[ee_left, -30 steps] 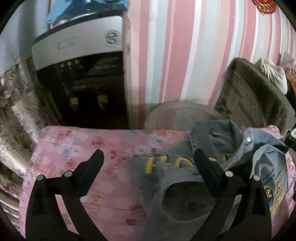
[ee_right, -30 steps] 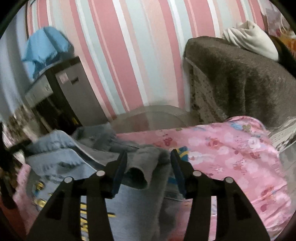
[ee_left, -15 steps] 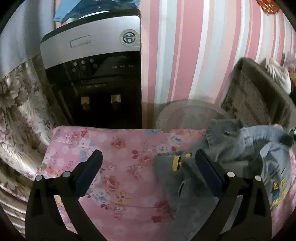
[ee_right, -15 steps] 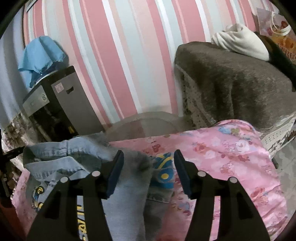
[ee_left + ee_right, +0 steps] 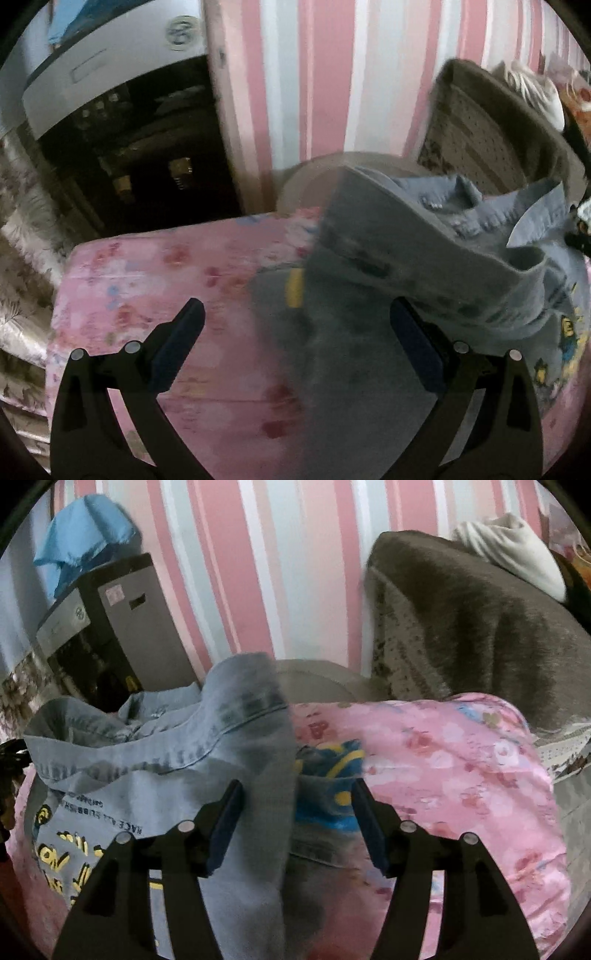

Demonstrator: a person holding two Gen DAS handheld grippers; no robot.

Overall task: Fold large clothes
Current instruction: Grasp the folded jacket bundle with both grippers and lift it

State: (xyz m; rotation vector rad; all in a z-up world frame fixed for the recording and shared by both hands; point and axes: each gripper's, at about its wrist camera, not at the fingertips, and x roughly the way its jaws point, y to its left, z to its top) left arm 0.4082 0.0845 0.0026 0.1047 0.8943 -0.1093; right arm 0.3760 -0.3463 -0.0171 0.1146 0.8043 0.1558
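Note:
A light blue denim jacket (image 5: pixel 424 243) with yellow cartoon print lies crumpled on a pink floral cover (image 5: pixel 166 280). In the left wrist view it fills the right half, one sleeve raised across it. My left gripper (image 5: pixel 295 321) is open and empty, its right finger beside the cloth. In the right wrist view the jacket (image 5: pixel 147 775) lies left and centre, and a sleeve (image 5: pixel 269 782) hangs between the jaws of my right gripper (image 5: pixel 297 801), which is open with the sleeve loose between the fingers.
A black and silver water dispenser (image 5: pixel 122 122) stands behind the cover at the left, with a blue cloth (image 5: pixel 85 535) on top. A brown blanket-covered seat (image 5: pixel 480 635) stands at the right, against the striped wall. A round fan guard (image 5: pixel 317 683) is behind the table.
The denim sleeve has been lifted and swung over the jacket. Both grippers have shifted; the left one has come closer to the jacket. Both stay open.

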